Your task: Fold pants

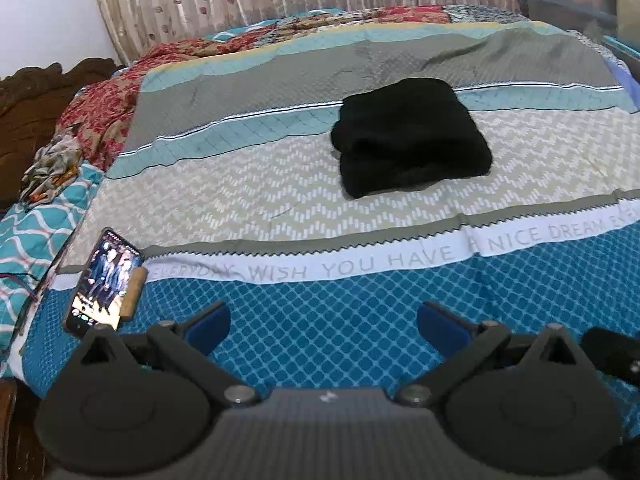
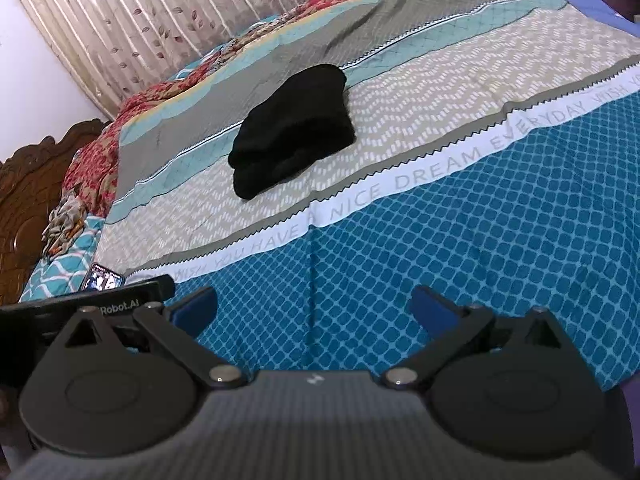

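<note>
Pants (image 1: pixel 412 136) folded, seams lost in black, well beyond both released, empty claws (image 1: pixel 323 326) (image 2: pixel 314 312).

From my left wrist camera the phone (image 1: pixel 105 280) has its lower end hidden behind the left gripper (image 1: pixel 324 330), and the figures on its screen are too blurred for me to make out. In the right wrist view I see only a sliver of it above the black bar marked Robot.AI (image 2: pixel 86 304). The black pants (image 1: pixel 412 138) are so dark I cannot count their layers.
</note>
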Action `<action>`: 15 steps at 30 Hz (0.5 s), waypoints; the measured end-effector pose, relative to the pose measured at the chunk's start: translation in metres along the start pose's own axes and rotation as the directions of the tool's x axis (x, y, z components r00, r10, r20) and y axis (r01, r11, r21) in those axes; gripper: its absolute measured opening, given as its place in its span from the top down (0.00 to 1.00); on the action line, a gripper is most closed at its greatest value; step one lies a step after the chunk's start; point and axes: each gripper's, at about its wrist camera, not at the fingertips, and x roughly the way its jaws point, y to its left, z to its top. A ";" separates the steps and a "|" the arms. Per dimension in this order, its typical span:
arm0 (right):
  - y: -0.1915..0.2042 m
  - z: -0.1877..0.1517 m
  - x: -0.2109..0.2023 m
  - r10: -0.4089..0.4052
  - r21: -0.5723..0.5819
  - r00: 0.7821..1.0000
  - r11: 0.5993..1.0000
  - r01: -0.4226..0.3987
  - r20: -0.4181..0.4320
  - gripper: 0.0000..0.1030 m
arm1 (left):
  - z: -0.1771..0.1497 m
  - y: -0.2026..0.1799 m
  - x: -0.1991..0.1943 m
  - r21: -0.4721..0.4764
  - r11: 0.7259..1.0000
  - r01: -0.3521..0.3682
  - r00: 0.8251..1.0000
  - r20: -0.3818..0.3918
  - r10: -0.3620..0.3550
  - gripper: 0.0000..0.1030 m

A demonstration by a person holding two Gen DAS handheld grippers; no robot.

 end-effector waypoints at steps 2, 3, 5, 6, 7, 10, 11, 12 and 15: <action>-0.001 0.000 0.001 -0.002 0.005 1.000 1.000 0.002 -0.002 0.00 | 0.000 0.002 0.002 -0.007 1.000 -0.018 1.000 -0.002 0.018 0.00; 0.000 0.000 0.001 -0.002 0.006 1.000 1.000 0.002 -0.003 0.00 | 0.000 0.003 0.003 -0.009 1.000 -0.021 1.000 -0.003 0.021 0.00; -0.001 -0.001 0.002 -0.001 0.006 1.000 1.000 0.001 -0.007 0.00 | 0.000 0.005 0.005 -0.011 0.999 -0.033 0.999 -0.001 0.033 0.00; 0.000 -0.001 0.002 -0.001 0.006 1.000 1.000 0.001 -0.008 0.00 | 0.000 0.006 0.005 -0.012 0.999 -0.040 0.999 0.001 0.040 0.00; 0.000 -0.001 0.002 -0.001 0.006 1.000 1.000 0.001 -0.009 0.00 | 0.000 0.007 0.006 -0.012 0.999 -0.046 0.999 0.001 0.046 0.00; 0.000 -0.001 0.002 -0.002 0.007 1.000 1.000 0.002 -0.008 0.00 | 0.000 0.011 0.009 -0.017 0.998 -0.068 0.998 0.001 0.068 0.00; 0.000 -0.001 0.002 -0.003 0.008 1.000 1.000 0.003 -0.009 0.00 | 0.000 0.012 0.009 -0.022 0.997 -0.074 0.997 0.002 0.075 0.00; 0.001 -0.001 0.003 -0.003 0.008 1.000 1.000 0.003 -0.010 0.00 | 0.000 0.014 0.010 -0.027 0.996 -0.080 0.997 0.004 0.080 0.00; 0.001 -0.001 0.003 -0.003 0.007 1.000 1.000 0.003 -0.009 0.00 | -0.001 0.017 0.011 -0.030 0.995 -0.097 0.995 0.016 0.098 0.00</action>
